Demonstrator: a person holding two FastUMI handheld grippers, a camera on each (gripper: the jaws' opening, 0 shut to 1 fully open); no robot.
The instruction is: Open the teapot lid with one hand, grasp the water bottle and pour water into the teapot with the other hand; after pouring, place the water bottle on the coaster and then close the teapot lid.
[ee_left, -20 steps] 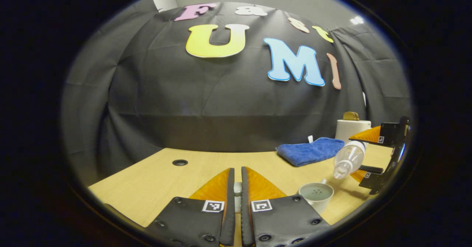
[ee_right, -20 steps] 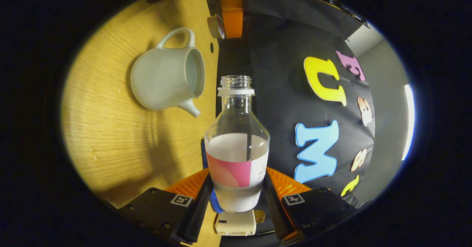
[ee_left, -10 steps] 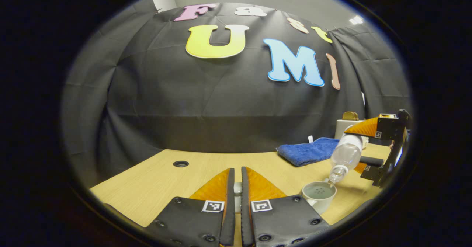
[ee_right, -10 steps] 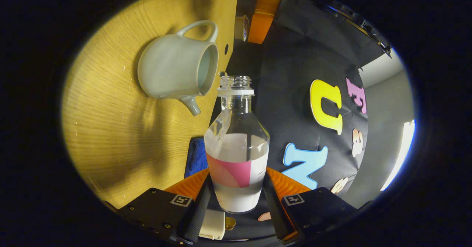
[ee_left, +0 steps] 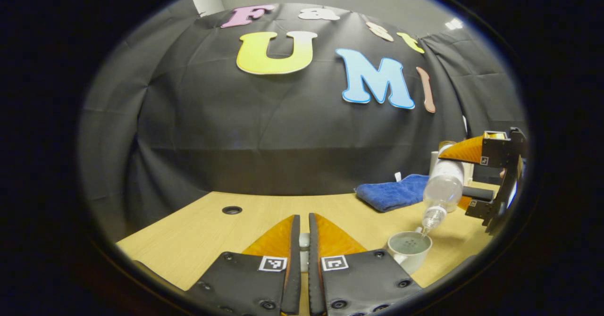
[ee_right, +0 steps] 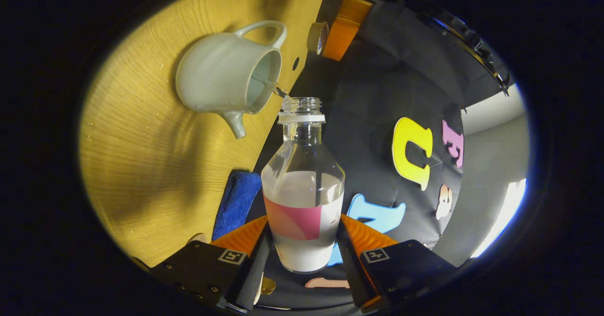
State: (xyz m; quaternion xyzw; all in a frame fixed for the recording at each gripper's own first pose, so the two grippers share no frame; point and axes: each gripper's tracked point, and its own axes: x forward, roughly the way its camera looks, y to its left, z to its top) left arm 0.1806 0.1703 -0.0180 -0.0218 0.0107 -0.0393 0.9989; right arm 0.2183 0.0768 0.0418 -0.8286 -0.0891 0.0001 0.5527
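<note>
The clear water bottle (ee_right: 302,198), with a pink and white label and no cap, is tipped toward the white teapot (ee_right: 226,82). My right gripper (ee_right: 303,224) is shut on its body. A thin stream of water (ee_right: 276,87) runs from its mouth into the teapot's open top. In the left gripper view the bottle (ee_left: 441,193) slants down over the teapot (ee_left: 408,250), held by the right gripper (ee_left: 448,179). My left gripper (ee_left: 303,219) is shut on the small teapot lid (ee_left: 304,240), held off to the teapot's left. That lid (ee_right: 320,37) also appears beside the left gripper's finger (ee_right: 342,30).
A folded blue cloth (ee_left: 394,192) lies on the wooden table (ee_left: 212,231) behind the teapot. A white container (ee_left: 434,160) stands behind the bottle, mostly hidden. A round cable hole (ee_left: 231,210) sits at the table's far left. The black cloth wall closes the back.
The right gripper tipped the bottle further and brought its mouth over the teapot; water now runs into it. The left gripper kept still with the lid.
</note>
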